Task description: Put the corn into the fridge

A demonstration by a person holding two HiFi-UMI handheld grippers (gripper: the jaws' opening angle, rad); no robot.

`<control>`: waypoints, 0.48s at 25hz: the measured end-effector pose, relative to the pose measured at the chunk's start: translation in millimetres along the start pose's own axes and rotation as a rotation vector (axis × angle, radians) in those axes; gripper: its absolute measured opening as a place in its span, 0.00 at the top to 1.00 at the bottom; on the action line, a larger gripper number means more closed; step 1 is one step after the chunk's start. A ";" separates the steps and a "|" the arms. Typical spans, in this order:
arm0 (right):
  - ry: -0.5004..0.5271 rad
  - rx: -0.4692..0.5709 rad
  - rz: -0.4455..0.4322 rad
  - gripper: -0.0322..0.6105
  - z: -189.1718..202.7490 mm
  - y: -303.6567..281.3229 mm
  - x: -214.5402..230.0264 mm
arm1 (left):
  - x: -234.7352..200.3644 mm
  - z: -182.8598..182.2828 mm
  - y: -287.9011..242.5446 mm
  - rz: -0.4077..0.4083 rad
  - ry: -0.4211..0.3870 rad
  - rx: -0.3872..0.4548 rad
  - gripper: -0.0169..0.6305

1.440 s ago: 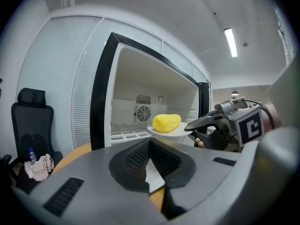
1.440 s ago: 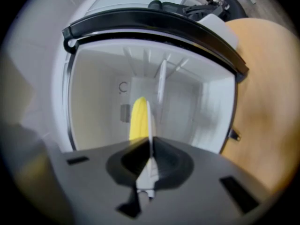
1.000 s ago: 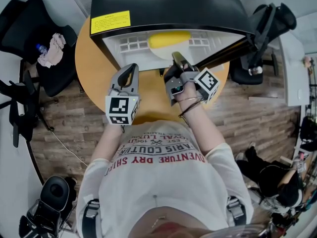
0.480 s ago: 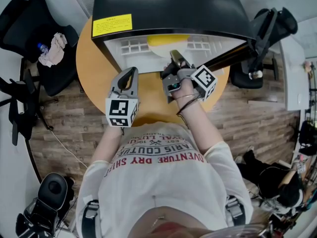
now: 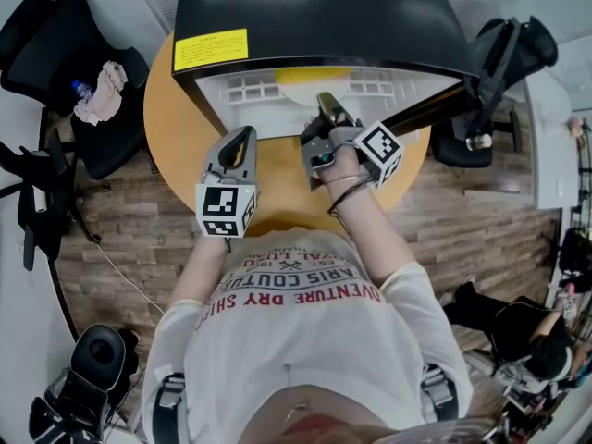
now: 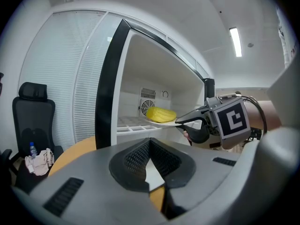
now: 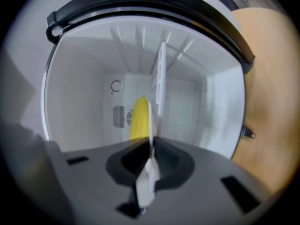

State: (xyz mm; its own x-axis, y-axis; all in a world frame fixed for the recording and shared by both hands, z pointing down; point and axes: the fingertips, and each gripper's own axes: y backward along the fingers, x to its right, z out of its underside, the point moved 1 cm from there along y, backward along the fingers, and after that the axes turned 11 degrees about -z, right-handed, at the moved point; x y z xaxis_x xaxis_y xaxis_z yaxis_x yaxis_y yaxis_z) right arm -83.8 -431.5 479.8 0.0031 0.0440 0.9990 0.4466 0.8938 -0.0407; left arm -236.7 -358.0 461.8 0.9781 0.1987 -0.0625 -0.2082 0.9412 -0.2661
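The yellow corn [image 5: 314, 74] lies on a white plate [image 6: 161, 121] over the shelf just inside the open black mini fridge [image 5: 314, 17]. My right gripper [image 5: 329, 111] is shut on the plate's near rim, at the fridge's opening. In the right gripper view the plate [image 7: 151, 121] stands edge-on between the jaws, with the corn [image 7: 138, 118] beyond it. In the left gripper view the corn [image 6: 161, 114] shows on the plate, in front of the fridge's rear vent. My left gripper [image 5: 242, 137] hovers over the table left of the right one, shut and holding nothing.
The fridge stands on a round orange table [image 5: 176, 128], its door [image 5: 425, 109] swung open to the right. A white slotted shelf [image 5: 250, 86] lines the fridge inside. A black office chair [image 5: 65, 44] with a cloth and bottle stands left; another chair [image 5: 490, 63] stands right.
My right gripper has pushed the plate forward, so the corn now sits deeper under the fridge's top. The left gripper has barely moved.
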 end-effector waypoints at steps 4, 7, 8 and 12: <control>-0.002 -0.003 -0.018 0.88 -1.9 2.3 -0.4 | 5.0 2.8 0.9 0.006 0.000 -0.003 0.93; 0.000 -0.008 -0.051 0.88 -1.4 1.2 -3.4 | 6.5 1.4 0.1 0.012 -0.004 -0.001 0.93; 0.005 -0.011 -0.062 0.86 -1.0 0.4 -4.6 | 6.9 0.7 -0.7 0.015 -0.006 -0.002 0.93; 0.031 -0.020 -0.076 0.79 2.0 3.2 -6.0 | 7.9 -2.3 -1.5 0.009 -0.013 0.000 0.93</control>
State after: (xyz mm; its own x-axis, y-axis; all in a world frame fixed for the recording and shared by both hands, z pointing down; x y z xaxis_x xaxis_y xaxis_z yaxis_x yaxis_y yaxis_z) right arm -84.1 -428.1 473.6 -0.0043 -0.0377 0.9993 0.4642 0.8850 0.0354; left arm -228.7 -358.5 459.5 0.9761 0.2109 -0.0529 -0.2174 0.9393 -0.2656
